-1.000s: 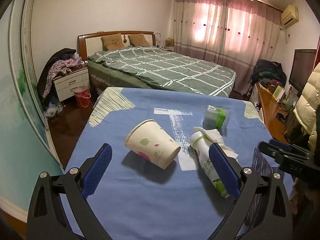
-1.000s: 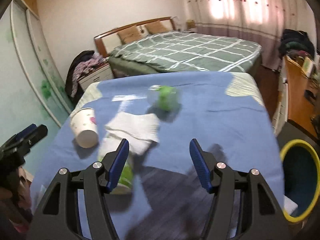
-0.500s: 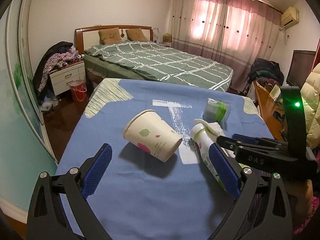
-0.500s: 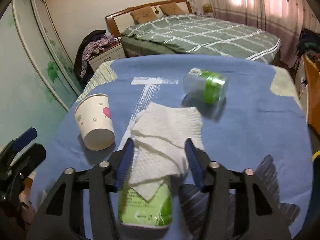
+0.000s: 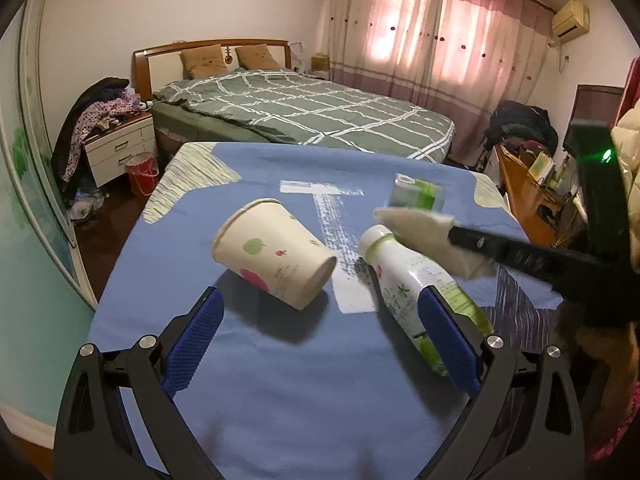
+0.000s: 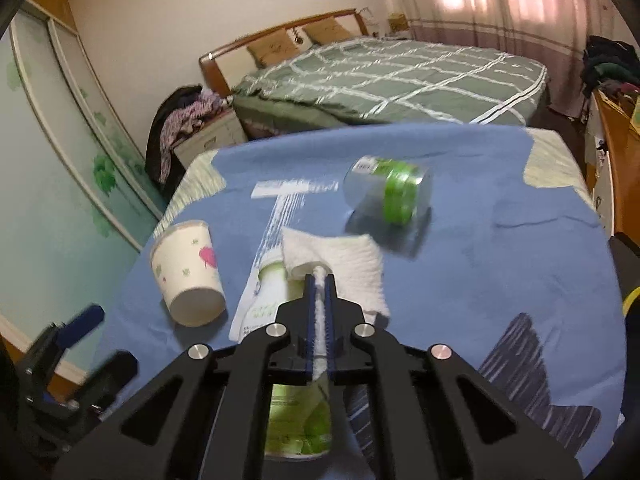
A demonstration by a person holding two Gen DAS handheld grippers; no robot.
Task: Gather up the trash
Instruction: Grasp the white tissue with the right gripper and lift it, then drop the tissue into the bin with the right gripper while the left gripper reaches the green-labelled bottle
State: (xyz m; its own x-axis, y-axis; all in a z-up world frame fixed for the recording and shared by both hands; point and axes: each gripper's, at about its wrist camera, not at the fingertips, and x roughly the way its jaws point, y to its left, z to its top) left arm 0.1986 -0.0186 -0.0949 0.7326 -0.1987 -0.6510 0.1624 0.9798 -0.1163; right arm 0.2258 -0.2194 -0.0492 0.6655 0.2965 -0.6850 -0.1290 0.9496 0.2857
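On the blue-covered table (image 5: 280, 380) lie a tipped paper cup (image 5: 272, 254), a white and green bottle (image 5: 416, 284) and a clear jar with a green band (image 5: 416, 196). My right gripper (image 6: 319, 280) is shut on a white paper napkin (image 6: 340, 264) that drapes over the bottle (image 6: 272, 292); in the left wrist view the napkin (image 5: 416, 228) hangs from the right gripper (image 5: 456, 234). My left gripper (image 5: 320, 320) is open and empty, just in front of the cup and bottle. The cup (image 6: 188, 276) and jar (image 6: 392, 190) also show in the right wrist view.
A bed (image 5: 312, 112) with a green checked cover stands behind the table. A nightstand (image 5: 120, 148) and red bucket (image 5: 140, 172) are at the left, a wooden desk (image 5: 532, 196) at the right. A yellow rim (image 6: 630, 300) shows at the right edge.
My right gripper moved in over the bottle and closed on the napkin, lifting its edge. My left gripper stayed open and shifted slightly closer to the cup.
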